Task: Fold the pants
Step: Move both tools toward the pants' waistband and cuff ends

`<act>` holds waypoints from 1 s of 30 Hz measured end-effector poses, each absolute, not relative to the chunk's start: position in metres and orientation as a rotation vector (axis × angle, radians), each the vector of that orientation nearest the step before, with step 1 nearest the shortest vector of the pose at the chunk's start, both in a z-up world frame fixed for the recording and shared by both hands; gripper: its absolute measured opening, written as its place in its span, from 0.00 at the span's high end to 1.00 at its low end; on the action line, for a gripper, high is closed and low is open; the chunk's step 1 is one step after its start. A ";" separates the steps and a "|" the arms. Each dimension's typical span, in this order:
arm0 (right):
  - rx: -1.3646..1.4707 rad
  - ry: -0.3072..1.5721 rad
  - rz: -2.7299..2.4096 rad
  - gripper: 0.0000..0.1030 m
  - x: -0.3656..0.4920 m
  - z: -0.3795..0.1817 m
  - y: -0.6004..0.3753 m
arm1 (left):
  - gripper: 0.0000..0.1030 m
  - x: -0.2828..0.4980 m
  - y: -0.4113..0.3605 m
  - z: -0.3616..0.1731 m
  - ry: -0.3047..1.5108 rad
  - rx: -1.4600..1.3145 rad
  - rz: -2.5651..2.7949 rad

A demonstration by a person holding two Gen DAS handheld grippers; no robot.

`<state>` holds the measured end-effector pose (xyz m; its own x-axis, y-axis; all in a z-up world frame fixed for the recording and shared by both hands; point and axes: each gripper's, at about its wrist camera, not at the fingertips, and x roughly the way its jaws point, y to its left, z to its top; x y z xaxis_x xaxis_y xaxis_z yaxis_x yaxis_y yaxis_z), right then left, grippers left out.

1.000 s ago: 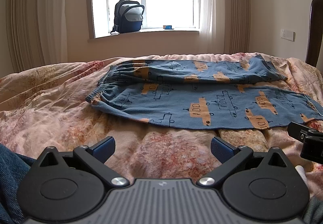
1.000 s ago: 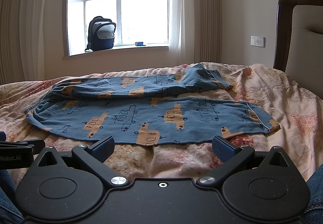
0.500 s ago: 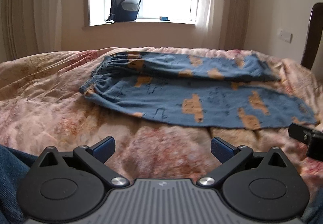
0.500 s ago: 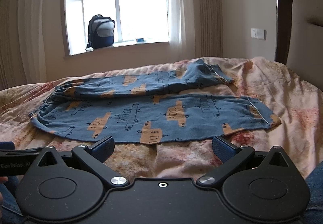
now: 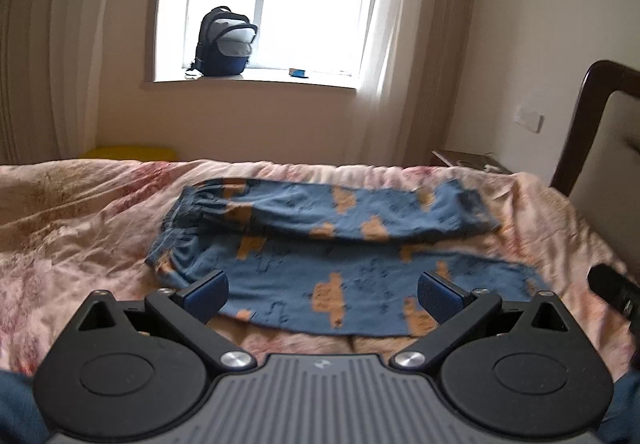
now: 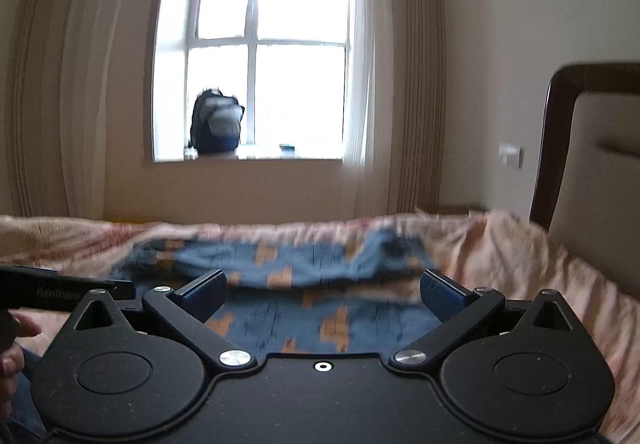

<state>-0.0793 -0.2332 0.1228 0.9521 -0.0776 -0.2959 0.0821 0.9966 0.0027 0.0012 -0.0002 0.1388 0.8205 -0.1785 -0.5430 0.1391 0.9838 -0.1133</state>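
Blue pants (image 5: 320, 244) with orange print lie spread flat on the pink floral bed cover (image 5: 80, 228), waistband at the left, both legs running to the right. They also show, blurred, in the right wrist view (image 6: 288, 284). My left gripper (image 5: 322, 294) is open and empty, above the near edge of the pants. My right gripper (image 6: 324, 292) is open and empty, held above the near leg. The right gripper's tip (image 5: 612, 284) shows at the right edge of the left wrist view; the left gripper's body (image 6: 60, 290) shows at the left of the right wrist view.
A dark headboard (image 6: 592, 147) stands at the right. A backpack (image 5: 224, 43) sits on the window sill behind the bed. A nightstand (image 5: 468, 159) is at the far right corner. A yellow object (image 5: 128, 152) lies beyond the bed's far edge.
Both grippers have risen and moved forward toward the pants, so the pants now sit lower in both views. Both stay open and empty.
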 end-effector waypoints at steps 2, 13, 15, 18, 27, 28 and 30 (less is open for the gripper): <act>0.005 0.271 -0.076 0.00 -0.085 0.137 -0.236 | 0.00 0.005 -0.003 0.162 0.595 -0.053 -0.171; -0.082 0.162 -0.017 0.00 -0.074 0.185 -0.243 | 0.00 0.044 -0.006 0.290 0.640 -0.034 -0.083; -0.094 0.161 0.008 0.00 -0.063 0.189 -0.245 | 0.00 0.054 -0.007 0.294 0.658 -0.025 -0.063; -0.097 0.190 0.064 0.00 -0.039 0.191 -0.249 | 0.00 0.072 -0.007 0.287 0.676 0.002 -0.020; -0.022 0.304 0.267 0.00 0.074 0.199 -0.275 | 0.00 0.146 -0.010 0.270 0.619 0.202 0.084; -0.008 0.312 0.285 0.00 0.090 0.201 -0.279 | 0.00 0.159 -0.009 0.266 0.623 0.221 0.085; -0.014 0.316 0.344 0.00 0.126 0.205 -0.282 | 0.00 0.188 -0.003 0.255 0.636 0.233 0.057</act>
<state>0.1263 -0.2821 0.2050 0.8930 0.3290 -0.3072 -0.3334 0.9419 0.0396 0.1878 -0.0029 0.2555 0.8035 0.1244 -0.5821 0.0180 0.9724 0.2326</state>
